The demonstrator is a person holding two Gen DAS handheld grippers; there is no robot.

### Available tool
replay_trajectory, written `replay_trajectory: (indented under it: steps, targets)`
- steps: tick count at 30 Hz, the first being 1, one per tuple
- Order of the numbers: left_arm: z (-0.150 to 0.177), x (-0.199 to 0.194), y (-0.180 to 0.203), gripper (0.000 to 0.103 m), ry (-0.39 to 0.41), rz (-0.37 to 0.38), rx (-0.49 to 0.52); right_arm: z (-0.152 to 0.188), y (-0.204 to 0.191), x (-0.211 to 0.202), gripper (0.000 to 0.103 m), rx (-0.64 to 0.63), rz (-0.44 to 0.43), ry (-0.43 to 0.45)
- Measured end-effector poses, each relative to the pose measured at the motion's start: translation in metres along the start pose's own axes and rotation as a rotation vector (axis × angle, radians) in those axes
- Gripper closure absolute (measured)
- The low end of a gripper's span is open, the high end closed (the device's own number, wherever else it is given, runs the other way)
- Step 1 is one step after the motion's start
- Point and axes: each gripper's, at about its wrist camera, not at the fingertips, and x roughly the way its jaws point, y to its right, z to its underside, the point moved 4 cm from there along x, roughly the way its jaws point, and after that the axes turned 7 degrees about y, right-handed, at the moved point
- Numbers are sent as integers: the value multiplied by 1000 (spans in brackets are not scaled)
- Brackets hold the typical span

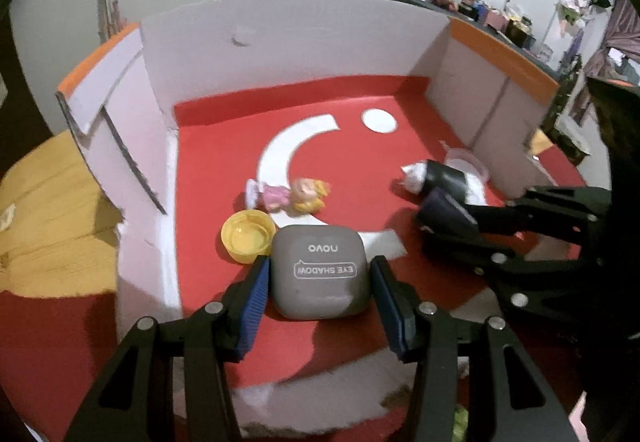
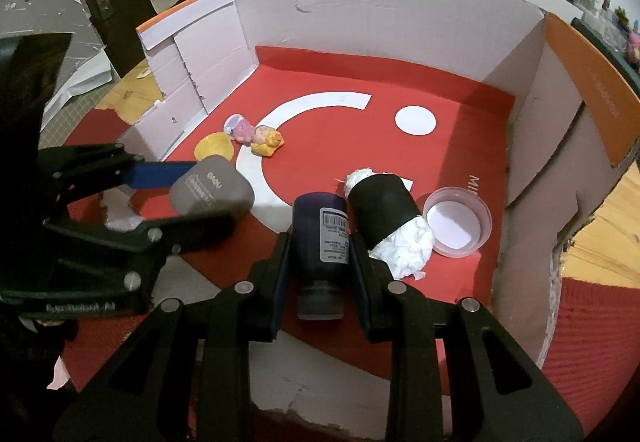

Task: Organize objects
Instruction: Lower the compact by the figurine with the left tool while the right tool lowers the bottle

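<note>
Left tongs (image 1: 318, 282) around grey case (image 1: 320, 274), right tongs (image 2: 318, 262) gripping purple bottle (image 2: 320, 238)

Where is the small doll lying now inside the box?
The doll lies on the red floor of the box, on the white curved stripe, toward the left side. The yellow cap is its nearest neighbour, with the grey case just beyond that.

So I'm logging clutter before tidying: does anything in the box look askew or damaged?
Yes. The doll lies on its side. The black roll also lies flat, with crumpled white paper bulging from both ends. The box's left wall is torn and ragged. The dark bottle lies flat between the right gripper's fingers.
</note>
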Motion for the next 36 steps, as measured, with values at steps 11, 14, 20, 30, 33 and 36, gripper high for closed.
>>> replay_trajectory:
  steps: [11, 14, 20, 30, 33, 36]
  targets:
    - [-2, 5, -5, 50, 19, -18, -40, -2, 5, 1, 76, 6, 27, 17]
    - [-2, 5, -5, 50, 21, -16, -42, -1, 5, 0, 76, 11, 23, 21]
    - [-4, 7, -7, 50, 29, -21, -59, -3, 4, 3, 77, 15, 29, 31]
    - [-6, 9, -9, 51, 40, -45, -66, -4, 6, 4, 76, 16, 51, 40]
    - [-6, 10, -9, 51, 39, -43, -66, -4, 6, 4, 76, 15, 50, 41]
    - [-6, 9, -8, 51, 40, -44, -65, -3, 6, 4, 76, 15, 50, 41]
